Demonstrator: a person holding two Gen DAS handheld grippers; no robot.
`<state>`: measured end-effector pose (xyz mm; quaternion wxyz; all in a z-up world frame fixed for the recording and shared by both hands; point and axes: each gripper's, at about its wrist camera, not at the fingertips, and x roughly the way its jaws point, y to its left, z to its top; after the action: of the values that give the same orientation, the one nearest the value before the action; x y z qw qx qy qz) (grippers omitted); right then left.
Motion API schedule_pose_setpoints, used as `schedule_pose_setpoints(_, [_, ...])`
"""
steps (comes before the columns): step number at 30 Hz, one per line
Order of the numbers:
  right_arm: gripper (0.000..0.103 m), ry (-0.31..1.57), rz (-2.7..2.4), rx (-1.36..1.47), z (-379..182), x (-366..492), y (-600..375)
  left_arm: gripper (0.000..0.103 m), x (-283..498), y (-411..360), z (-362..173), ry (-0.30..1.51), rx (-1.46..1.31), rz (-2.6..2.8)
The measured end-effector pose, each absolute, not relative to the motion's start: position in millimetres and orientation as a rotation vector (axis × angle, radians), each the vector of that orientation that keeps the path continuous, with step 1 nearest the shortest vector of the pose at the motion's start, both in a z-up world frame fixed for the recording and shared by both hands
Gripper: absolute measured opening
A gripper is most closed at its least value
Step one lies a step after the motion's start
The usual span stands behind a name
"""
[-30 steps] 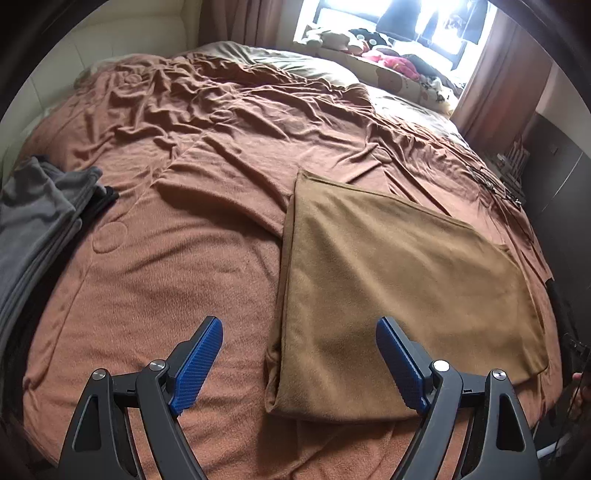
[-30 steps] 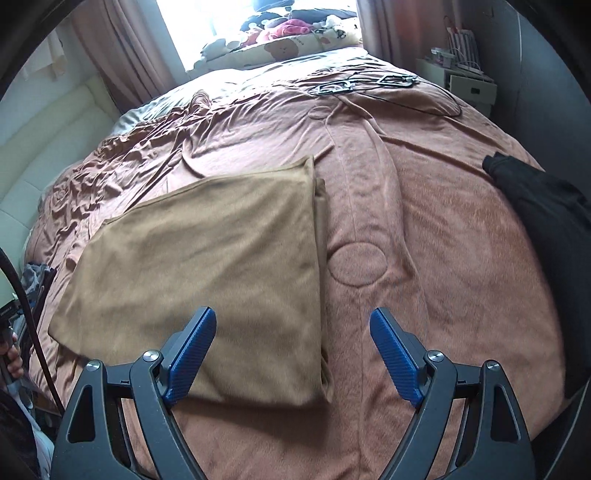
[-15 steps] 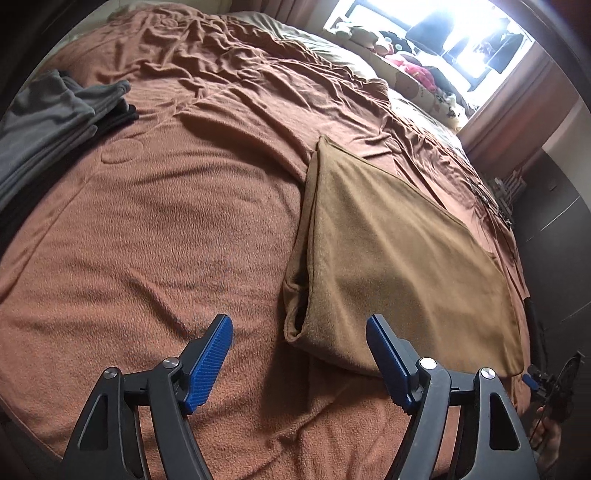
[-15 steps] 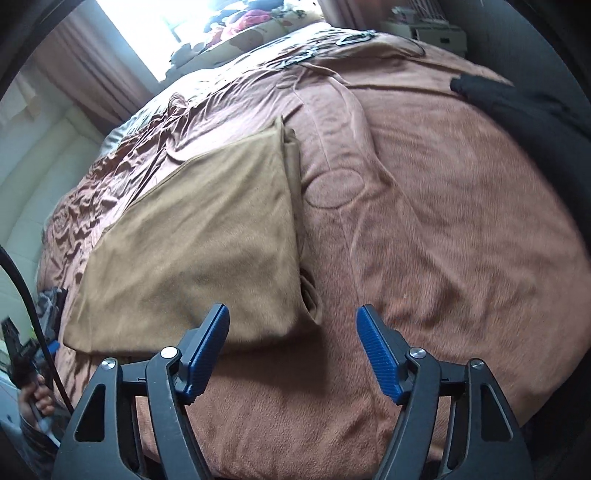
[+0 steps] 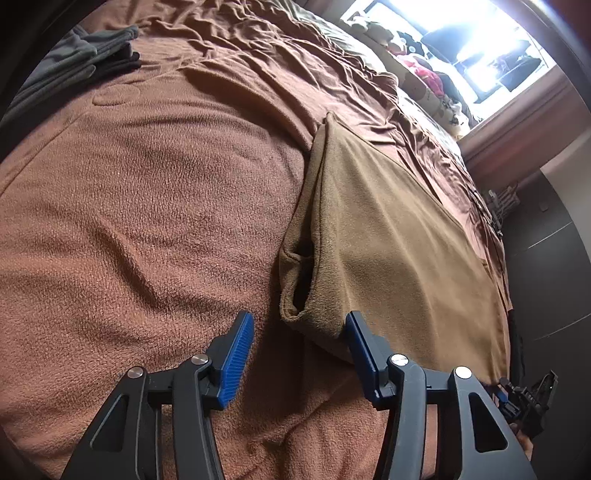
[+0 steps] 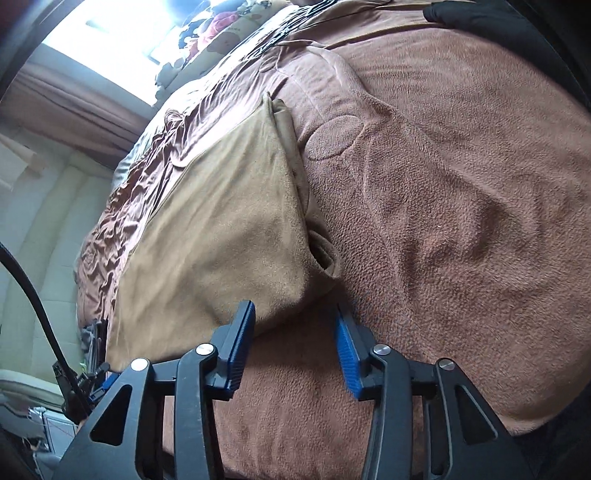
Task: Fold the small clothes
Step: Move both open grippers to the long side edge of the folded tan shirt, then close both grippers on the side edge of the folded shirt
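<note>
Now, left gripper [image 5: 299, 332]: jaws about half open and just been closing, near-left corner of the folded tan cloth [image 5: 399, 236] between them; the right-hand pad sits against the cloth edge, the other pad clear of it, so no grip yet. Right gripper [image 6: 295, 328]: same story, jaws partly open, just been closing, straddling the cloth's [image 6: 221, 229] near-right corner (pads not pressing on it). Cloth lies flat on the bed's brown blanket [image 5: 147, 206], layered edges gaping at both near corners. Farther out: grey folded clothes [image 5: 74, 62] at far left, a black garment [image 6: 491, 18] at far right, bright window [image 5: 480, 40] behind w/ curtains.
</note>
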<state>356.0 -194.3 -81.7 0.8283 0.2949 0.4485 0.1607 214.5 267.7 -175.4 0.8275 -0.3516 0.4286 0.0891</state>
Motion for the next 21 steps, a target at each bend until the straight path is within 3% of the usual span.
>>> schedule_pose_setpoints(8, [0.021, 0.941, 0.313, 0.628, -89.1, 362.1, -190.6, 0.027, 209.6, 280.5, -183.1, 0.896, -0.790, 0.232])
schedule_pose_setpoints(21, [0.019, 0.900, 0.358, 0.745, -101.1, 352.2, -198.0, 0.028, 204.8, 280.0, -188.5, 0.848, -0.929, 0.174])
